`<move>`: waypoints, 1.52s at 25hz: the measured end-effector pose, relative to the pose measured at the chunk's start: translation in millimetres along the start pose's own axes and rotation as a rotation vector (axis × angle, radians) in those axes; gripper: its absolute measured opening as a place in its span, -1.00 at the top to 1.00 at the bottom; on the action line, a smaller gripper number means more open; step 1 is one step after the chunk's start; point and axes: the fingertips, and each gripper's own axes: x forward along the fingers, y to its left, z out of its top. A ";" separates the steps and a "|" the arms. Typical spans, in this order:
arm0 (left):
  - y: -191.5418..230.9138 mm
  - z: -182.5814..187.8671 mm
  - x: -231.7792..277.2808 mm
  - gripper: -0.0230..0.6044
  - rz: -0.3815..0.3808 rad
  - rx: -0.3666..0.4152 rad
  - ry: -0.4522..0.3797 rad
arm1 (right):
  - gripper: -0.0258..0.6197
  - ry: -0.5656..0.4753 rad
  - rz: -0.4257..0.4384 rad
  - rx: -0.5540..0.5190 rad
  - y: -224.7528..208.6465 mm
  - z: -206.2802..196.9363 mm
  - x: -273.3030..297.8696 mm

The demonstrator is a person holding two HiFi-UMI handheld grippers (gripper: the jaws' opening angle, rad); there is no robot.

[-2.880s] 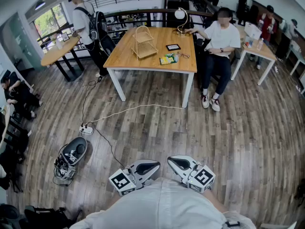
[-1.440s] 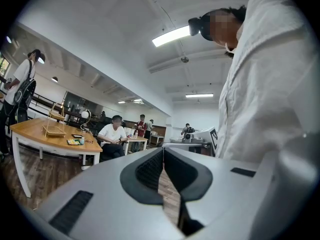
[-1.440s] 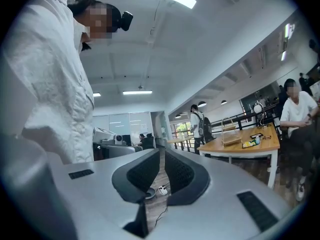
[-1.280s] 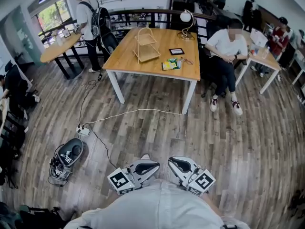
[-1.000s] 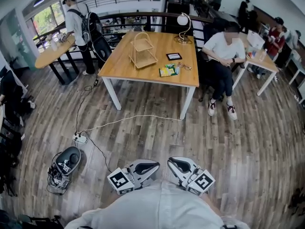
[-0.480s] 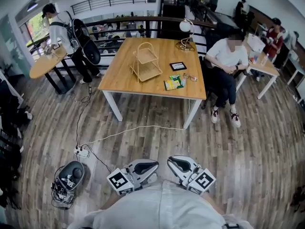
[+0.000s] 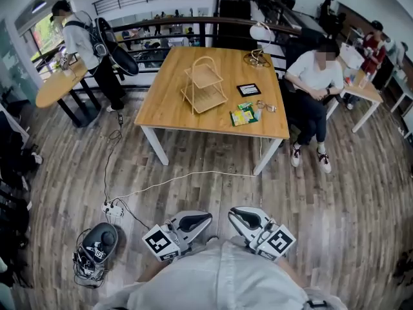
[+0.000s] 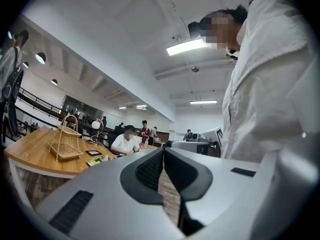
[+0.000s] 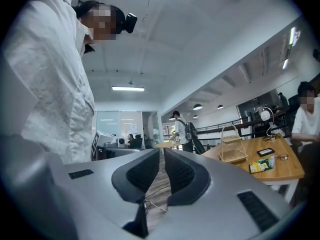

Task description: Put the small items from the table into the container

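A wooden table (image 7: pixel 169 99) stands across the floor, well ahead of me. On it are a two-tier wire basket (image 7: pixel 203 82), a green packet (image 7: pixel 244 115), a small black tablet (image 7: pixel 249 90) and a few tiny items (image 7: pixel 266 106). My left gripper (image 7: pixel 204 217) and right gripper (image 7: pixel 235 214) are held close to my body, both shut and empty, far from the table. The left gripper view shows its shut gripper (image 8: pixel 163 156) with the basket (image 8: pixel 66 141) in the distance. Past the shut gripper (image 9: pixel 161 156) in the right gripper view, the basket (image 9: pixel 232 146) and packet (image 9: pixel 258 167) appear.
A person (image 7: pixel 316 76) sits at the table's right end, by a desk lamp (image 7: pixel 260 34). A white cable (image 7: pixel 187 176) runs over the wooden floor to a power strip (image 7: pixel 114 208). A dark device (image 7: pixel 97 244) lies at my left. A person with a backpack (image 7: pixel 84 37) stands by a round table (image 7: pixel 55 86).
The table has come closer and sits lower in the head view. The person with the backpack has shifted toward the left. Both grippers stay shut near my body.
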 end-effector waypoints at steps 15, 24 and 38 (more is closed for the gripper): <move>92.9 5.5 75.4 0.90 0.020 0.012 0.010 | 0.86 -0.041 0.008 0.006 -127.3 5.6 37.4; 169.5 26.6 151.1 0.90 0.062 0.019 -0.010 | 0.86 -0.051 0.046 0.001 -229.2 27.6 58.9; 253.6 43.5 248.0 0.90 0.112 0.036 -0.025 | 0.86 -0.063 0.092 -0.005 -354.9 51.2 67.2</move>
